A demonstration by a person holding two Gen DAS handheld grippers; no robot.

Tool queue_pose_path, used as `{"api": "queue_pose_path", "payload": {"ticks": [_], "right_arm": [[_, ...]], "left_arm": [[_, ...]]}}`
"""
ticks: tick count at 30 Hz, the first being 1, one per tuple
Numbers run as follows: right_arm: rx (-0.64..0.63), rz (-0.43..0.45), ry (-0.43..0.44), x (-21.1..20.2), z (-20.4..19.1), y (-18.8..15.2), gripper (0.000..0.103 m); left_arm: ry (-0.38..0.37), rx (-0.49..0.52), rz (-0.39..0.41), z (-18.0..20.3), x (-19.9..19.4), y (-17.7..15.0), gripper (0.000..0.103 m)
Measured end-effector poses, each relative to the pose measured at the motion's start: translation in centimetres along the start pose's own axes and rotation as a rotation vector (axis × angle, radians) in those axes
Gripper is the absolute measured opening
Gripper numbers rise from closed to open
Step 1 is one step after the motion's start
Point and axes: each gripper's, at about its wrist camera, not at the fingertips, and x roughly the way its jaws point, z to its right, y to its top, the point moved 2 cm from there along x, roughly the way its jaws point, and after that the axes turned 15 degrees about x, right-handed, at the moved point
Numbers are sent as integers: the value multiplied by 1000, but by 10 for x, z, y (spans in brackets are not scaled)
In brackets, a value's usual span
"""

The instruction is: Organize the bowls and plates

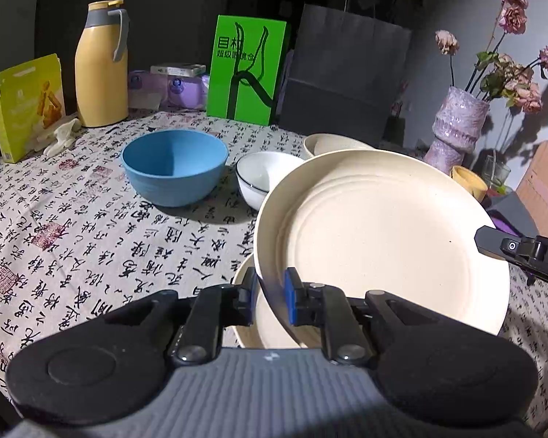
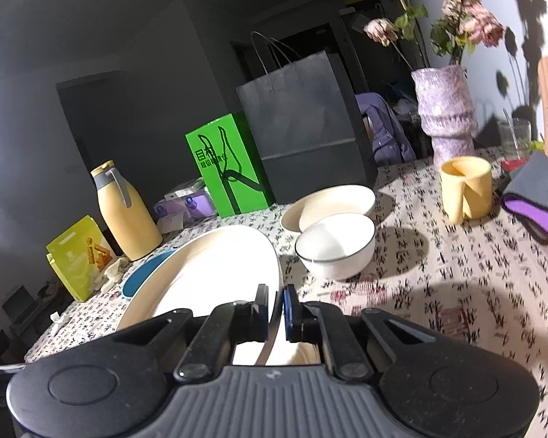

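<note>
Both my claws clench one cream plate [image 1: 380, 241] by opposite rims, left gripper [image 1: 270, 297] and right gripper [image 2: 275, 310], holding it tilted above a second plate [image 1: 270, 328], probably for stacking.

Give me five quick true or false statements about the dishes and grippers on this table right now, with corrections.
1. Both grippers clamp the cream plate by its rim. True.
2. The blue bowl holds soup. False: it looks empty.
3. A second cream plate lies under the held one. True.
4. The white bowl is stacked inside the blue bowl. False: it stands apart on the tablecloth.
5. The left gripper has its jaws wide open. False: they pinch the plate.
</note>
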Motion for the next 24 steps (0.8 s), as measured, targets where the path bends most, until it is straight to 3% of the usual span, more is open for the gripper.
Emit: {"api": "queue_pose_path", "payload": {"ticks": [14, 24], "right_arm": [[95, -42, -38, 25, 18, -31, 8], [70, -47, -81, 40, 22, -47, 8]], "left_arm": [[-17, 24, -32, -13, 20, -15, 16], [-19, 53, -62, -14, 40, -25, 16]]}}
